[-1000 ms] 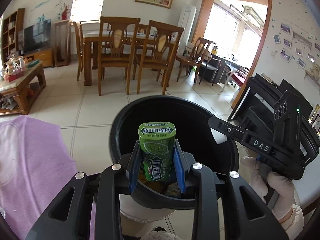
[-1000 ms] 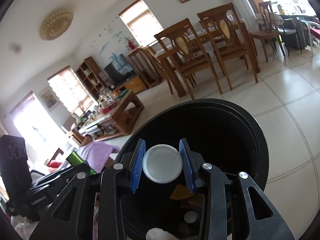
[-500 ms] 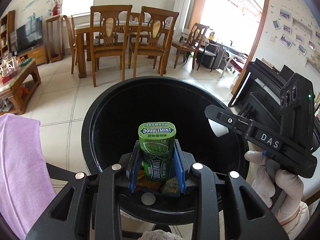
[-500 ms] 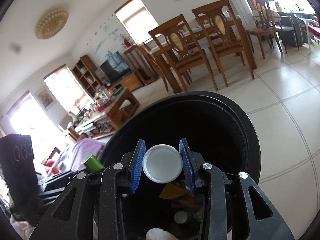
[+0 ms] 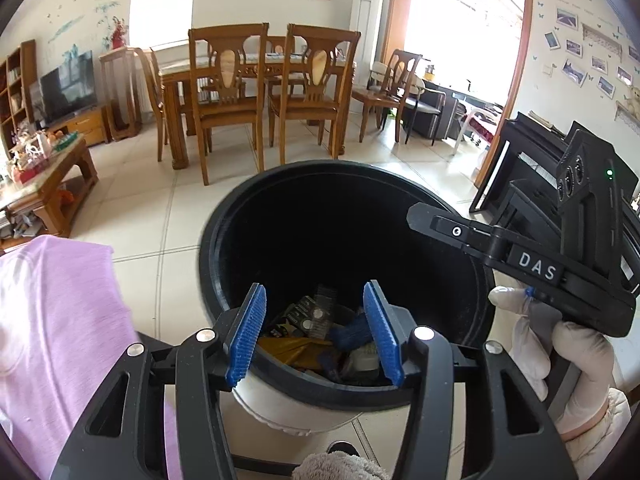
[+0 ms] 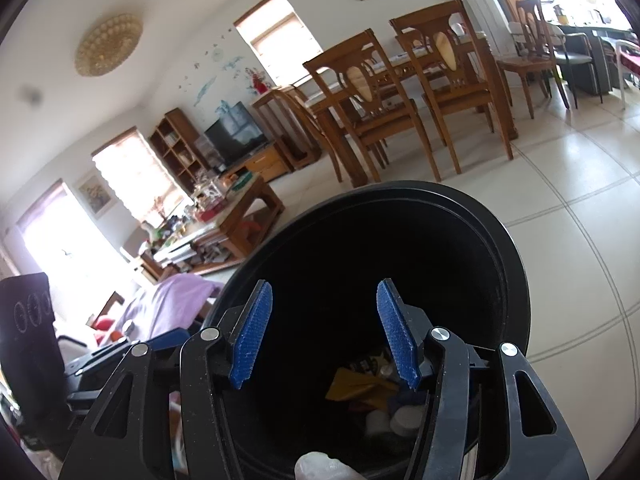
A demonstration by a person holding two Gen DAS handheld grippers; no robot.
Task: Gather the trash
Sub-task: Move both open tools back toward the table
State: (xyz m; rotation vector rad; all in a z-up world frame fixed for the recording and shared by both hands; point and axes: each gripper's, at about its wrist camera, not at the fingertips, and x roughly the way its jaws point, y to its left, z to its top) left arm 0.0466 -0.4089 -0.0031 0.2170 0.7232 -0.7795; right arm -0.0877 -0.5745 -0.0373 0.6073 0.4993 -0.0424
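Now both tools (image 5: 316, 332) (image 6: 324, 332) are opening, empty, over trash (image 5: 312, 320) in the bin (image 5: 224, 232).

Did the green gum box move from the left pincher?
Yes. It left the left gripper, whose opening jaws hold nothing, and dropped toward the black bin; I cannot pick it out inside.

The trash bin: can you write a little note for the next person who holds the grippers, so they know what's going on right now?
Left gripper: jaws opening, nothing between them, held over the black trash bin.
Right gripper: jaws opening too, nothing between them, also over the bin.
In the bin: a yellow wrapper, white caps, dark wrappers and other bits at the bottom.
Done: both grippers hold nothing; trash lies in the bin.
Left: no loose trash shows in these views; look around for more and bring it here.
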